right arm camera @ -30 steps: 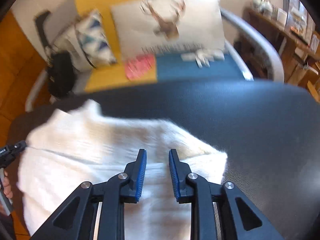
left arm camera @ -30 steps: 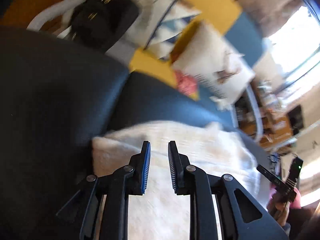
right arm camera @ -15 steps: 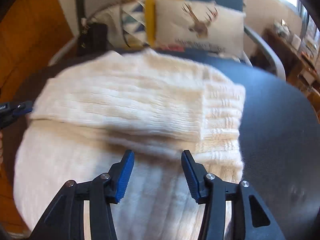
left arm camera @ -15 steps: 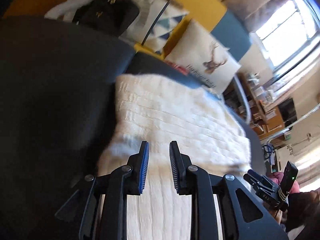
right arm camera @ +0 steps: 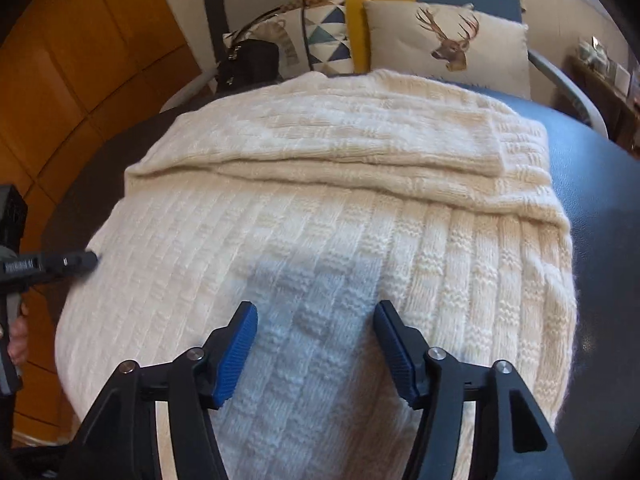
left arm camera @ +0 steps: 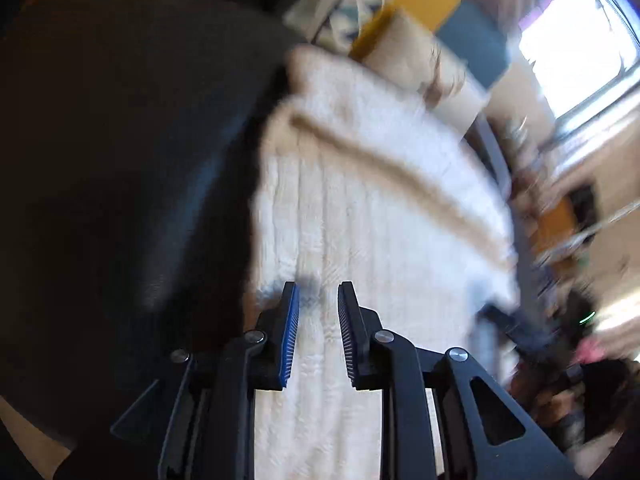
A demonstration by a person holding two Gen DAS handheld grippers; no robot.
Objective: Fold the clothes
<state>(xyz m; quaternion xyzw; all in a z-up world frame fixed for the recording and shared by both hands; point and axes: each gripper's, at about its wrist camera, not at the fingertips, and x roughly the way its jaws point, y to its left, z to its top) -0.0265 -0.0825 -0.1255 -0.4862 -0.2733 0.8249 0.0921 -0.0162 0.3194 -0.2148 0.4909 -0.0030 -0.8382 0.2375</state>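
Jaws of the right gripper (right arm camera: 316, 316) opening, spread wide over the cream knit sweater (right arm camera: 320, 216), nothing pinched between them, pads clear of the wool; jaws of the left gripper (left arm camera: 318, 300) standing narrowly apart above the same knit, no cloth seen caught between them

Sweater lying flat on the dark desk (right arm camera: 600, 208), filling most of it

Judged about midway: 1 band of knit already laid over across the far part, with a clean edge running side to side; near half flat and unfolded, so likely at least 1 more fold over and a tidy-up left

Sharp in the right wrist view only: ribbed pattern, folded edge, deer cushion (right arm camera: 448, 44), black bag (right arm camera: 248, 64), left gripper's tip at the sweater's left border

Blurred in the left wrist view, yet alone in giving the bright window (left arm camera: 576, 40) and the right hand's tool beyond the sweater's far side
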